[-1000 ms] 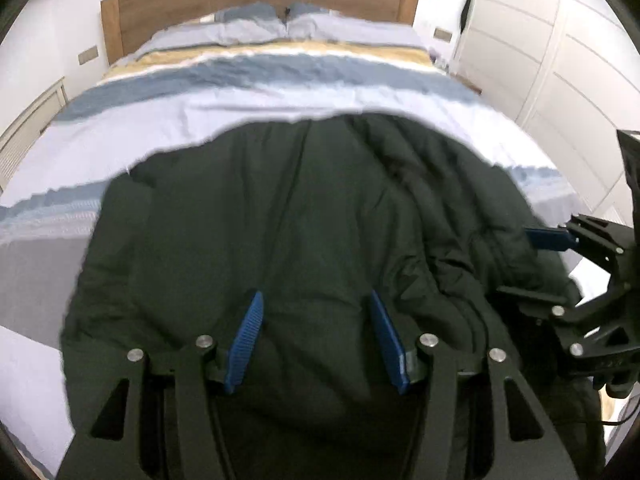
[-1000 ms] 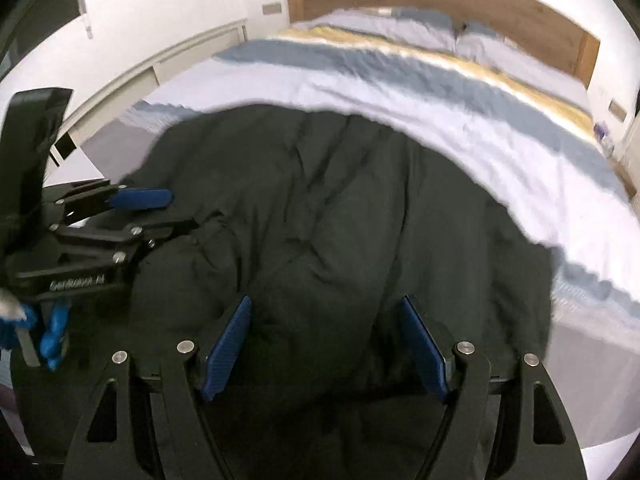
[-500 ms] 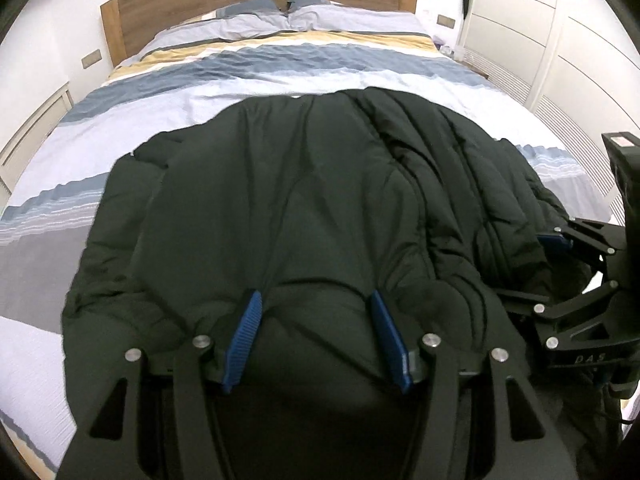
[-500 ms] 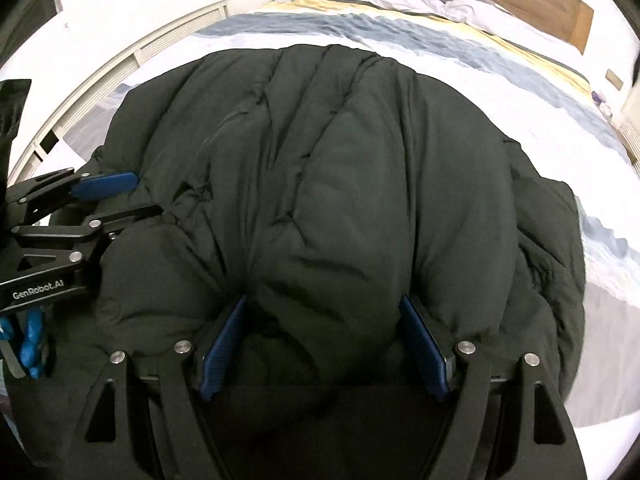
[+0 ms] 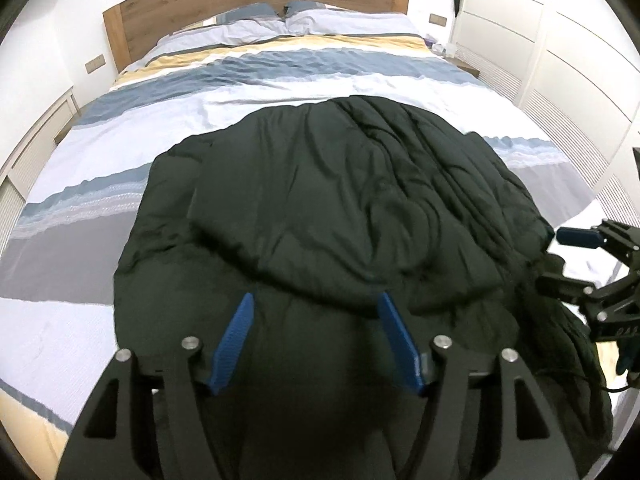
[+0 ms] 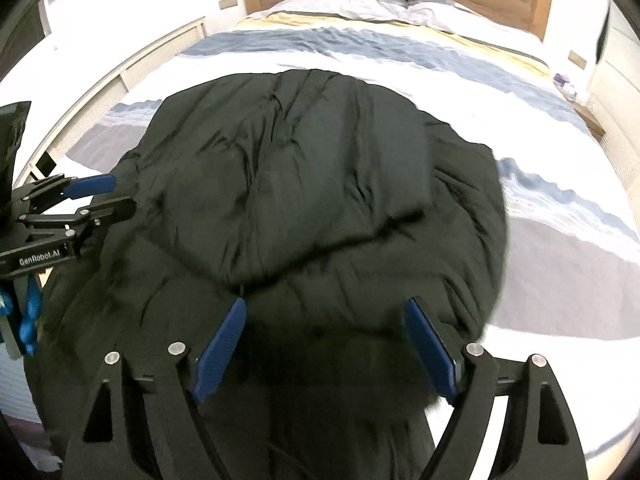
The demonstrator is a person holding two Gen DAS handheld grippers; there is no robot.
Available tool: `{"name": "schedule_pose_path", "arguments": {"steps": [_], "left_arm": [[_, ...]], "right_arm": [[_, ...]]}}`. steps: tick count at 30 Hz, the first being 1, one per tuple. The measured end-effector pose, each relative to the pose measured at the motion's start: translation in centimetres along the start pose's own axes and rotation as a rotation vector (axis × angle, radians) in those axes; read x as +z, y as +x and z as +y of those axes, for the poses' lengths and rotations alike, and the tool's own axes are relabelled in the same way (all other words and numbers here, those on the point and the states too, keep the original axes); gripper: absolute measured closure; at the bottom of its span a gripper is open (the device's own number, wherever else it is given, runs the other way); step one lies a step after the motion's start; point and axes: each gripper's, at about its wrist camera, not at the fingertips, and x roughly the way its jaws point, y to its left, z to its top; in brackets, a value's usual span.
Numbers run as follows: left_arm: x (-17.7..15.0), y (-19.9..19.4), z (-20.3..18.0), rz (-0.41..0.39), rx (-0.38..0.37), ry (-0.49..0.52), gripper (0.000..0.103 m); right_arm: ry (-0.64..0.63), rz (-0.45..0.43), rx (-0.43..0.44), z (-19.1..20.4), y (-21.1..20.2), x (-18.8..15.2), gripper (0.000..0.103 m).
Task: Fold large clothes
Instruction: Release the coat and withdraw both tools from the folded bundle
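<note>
Dark green puffy quilted jacket (image 5: pixel 340 208) folded on striped bed (image 5: pixel 280 80); left gripper (image 5: pixel 316 308) and right gripper (image 6: pixel 324 312) both spread, empty.

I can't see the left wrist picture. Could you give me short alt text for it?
A big dark puffy jacket lies folded over on a striped bed. The left gripper hovers over its near edge, blue fingers spread apart and holding nothing. The right gripper pokes in from the right edge.

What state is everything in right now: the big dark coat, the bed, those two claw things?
Dark jacket: lying on the bed, top layer folded over the lower part.
Bed: made, striped duvet spread flat.
Left gripper: open, holding nothing.
Right gripper: open, holding nothing.
</note>
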Motion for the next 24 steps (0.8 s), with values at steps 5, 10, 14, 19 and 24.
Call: {"name": "schedule_pose_path", "arguments": {"steps": [5,10,14,19,24], "left_arm": [[-1.6,-2.5,0.3,0.022,0.014,0.014,0.035],[-2.9,-4.2,1.1,0.050,0.034,0.010,0.034],[-3.8,-5.2,1.7,0.062,0.052,0.013,0.034],[-5.0,-6.0,2.9,0.092,0.072,0.005,0.033],[-6.7,-6.8,4.2,0.123,0.099,-0.029,0.029]], "right_arm": [[0.029,0.026,-0.024,-1.2,-2.8,-2.1,0.014],[0.065,0.067,-0.051,-2.5,-5.2,-5.1,0.009],[0.106,0.094,-0.069,-3.9,-6.6,-7.0,0.007],[0.147,0.115,-0.097,-5.2,-8.3,-9.0,0.004],[0.191,0.134,-0.117,-6.1,-9.2,-11.1,0.003]]}}
